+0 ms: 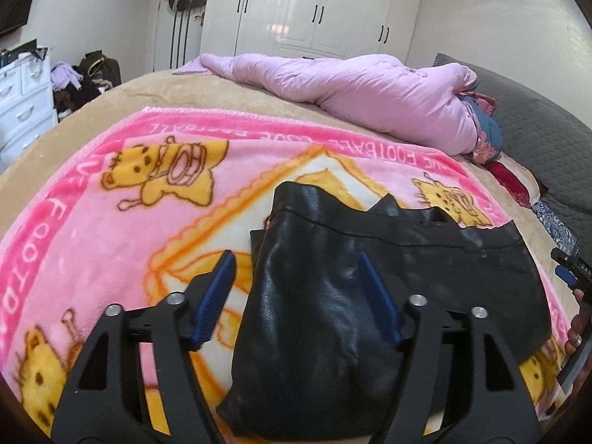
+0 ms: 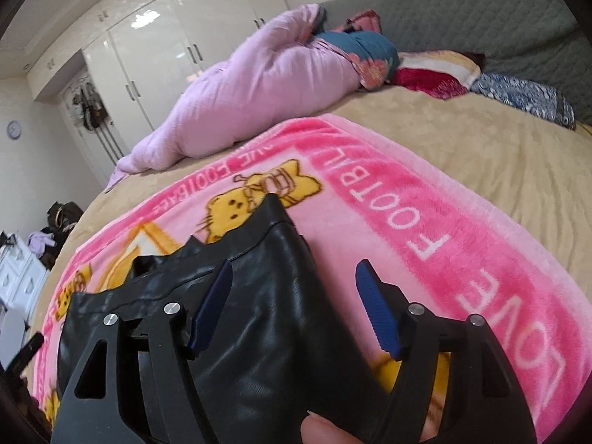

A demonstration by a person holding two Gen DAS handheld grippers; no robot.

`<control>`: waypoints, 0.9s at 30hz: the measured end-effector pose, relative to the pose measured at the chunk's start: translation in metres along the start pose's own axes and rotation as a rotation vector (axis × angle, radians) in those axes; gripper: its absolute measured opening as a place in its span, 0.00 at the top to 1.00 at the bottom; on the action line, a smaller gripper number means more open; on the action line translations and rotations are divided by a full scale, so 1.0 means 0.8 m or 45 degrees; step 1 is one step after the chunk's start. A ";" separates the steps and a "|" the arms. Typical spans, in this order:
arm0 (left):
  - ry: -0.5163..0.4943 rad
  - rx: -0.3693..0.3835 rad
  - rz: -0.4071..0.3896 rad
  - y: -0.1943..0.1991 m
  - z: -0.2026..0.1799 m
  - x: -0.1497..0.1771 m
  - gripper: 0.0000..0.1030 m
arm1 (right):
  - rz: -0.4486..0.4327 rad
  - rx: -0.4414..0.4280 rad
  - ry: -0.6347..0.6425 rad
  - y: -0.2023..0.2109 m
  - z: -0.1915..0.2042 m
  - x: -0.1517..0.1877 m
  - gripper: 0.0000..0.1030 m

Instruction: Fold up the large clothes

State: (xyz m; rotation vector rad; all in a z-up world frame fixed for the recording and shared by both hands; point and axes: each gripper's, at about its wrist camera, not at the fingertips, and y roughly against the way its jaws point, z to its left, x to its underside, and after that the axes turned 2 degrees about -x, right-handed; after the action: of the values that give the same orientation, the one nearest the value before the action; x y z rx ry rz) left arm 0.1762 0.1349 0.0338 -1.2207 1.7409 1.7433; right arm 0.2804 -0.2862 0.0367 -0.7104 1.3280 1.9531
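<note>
Both sets of fingers stand wide apart and hold nothing. Going left to right, the left gripper (image 1: 296,296) comes first. Its blue fingers (image 1: 216,298) hover above the black leather garment (image 1: 333,296), one on each side of its left end, and do not pinch it. The garment lies partly folded in the lower middle of the frame, on the pink cartoon blanket (image 1: 92,203) that covers the tan bed (image 1: 259,92).

Next comes the right gripper (image 2: 294,307). Its left finger (image 2: 211,307) sits over the shiny black leather (image 2: 266,314), and its right finger sits over the pink blanket (image 2: 444,259), past the garment's right edge. A fingertip of the person (image 2: 322,431) shows at the bottom of that frame.

To do this step well, I think each hand should come down on an outer edge, pinch all the layers together, and lift evenly. Leather is slippery and stiff, so a slow, matched move should keep the fold straight.

For things that hold stuff, white drawers (image 1: 22,92) at the far left carry piled clothes beside them. A white wardrobe (image 1: 314,7) stands shut at the top, so I cannot tell what is inside.
</note>
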 end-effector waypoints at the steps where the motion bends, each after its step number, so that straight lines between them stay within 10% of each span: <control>1: -0.002 0.004 -0.001 0.003 -0.002 0.000 0.36 | -0.012 -0.009 0.013 0.007 0.003 0.002 0.34; 11: -0.064 0.041 0.004 0.031 -0.030 0.014 0.27 | -0.093 -0.068 0.206 0.062 0.038 0.033 0.34; 27: -0.175 0.108 0.074 0.049 -0.071 0.061 0.20 | 0.092 -0.069 0.290 0.058 0.071 0.099 0.34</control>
State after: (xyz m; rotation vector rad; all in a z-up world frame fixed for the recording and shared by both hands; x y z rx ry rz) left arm 0.1357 0.0608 0.0279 -1.0006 1.7662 1.7236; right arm 0.1904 -0.2281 0.0241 -0.9465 1.4568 2.0193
